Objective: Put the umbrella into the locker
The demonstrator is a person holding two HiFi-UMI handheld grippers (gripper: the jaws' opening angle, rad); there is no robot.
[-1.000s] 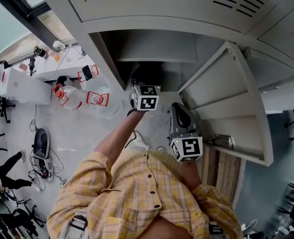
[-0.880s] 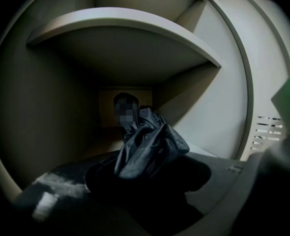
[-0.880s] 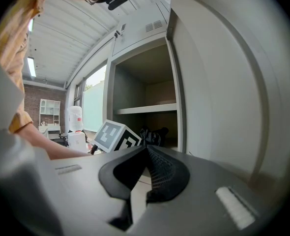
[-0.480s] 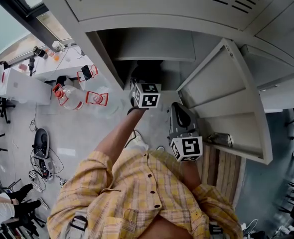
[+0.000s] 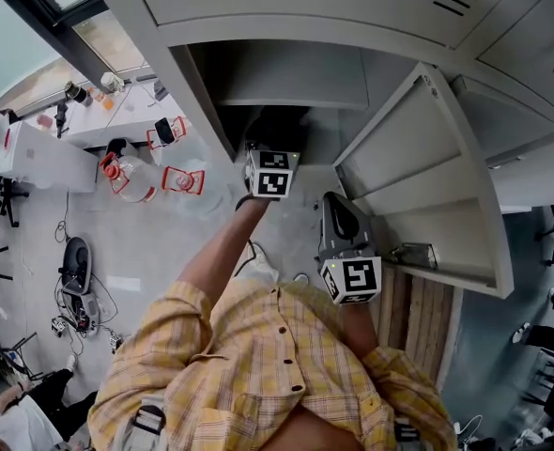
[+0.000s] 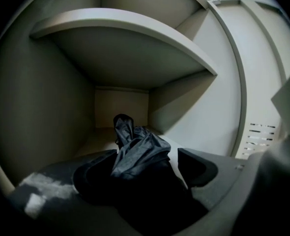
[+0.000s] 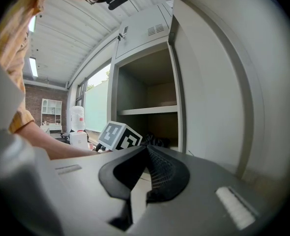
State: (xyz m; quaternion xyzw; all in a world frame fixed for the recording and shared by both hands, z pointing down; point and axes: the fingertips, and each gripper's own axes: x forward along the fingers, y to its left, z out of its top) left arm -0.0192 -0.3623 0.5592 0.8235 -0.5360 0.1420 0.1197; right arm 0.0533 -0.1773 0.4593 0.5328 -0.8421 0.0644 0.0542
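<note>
- Umbrella [image 6: 135, 146] lies on the locker [image 6: 37, 107] floor, front edge toward the back: placing looks done.
- My left tool [image 6: 140, 159] has just been opening; its jaws straddle the umbrella, no longer pinching it.
- My right tool [image 7: 147, 154] waits outside, closed and empty; what's left is withdrawing.

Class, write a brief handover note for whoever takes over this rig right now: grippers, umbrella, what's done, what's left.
Left gripper: reaching into the locker, jaws just opened wide, umbrella between them but not gripped.
Right gripper: shut, empty, outside by the open door.
Done: umbrella lies on the locker floor under the shelf.
Left: draw the left gripper out; probably close the door.
</note>
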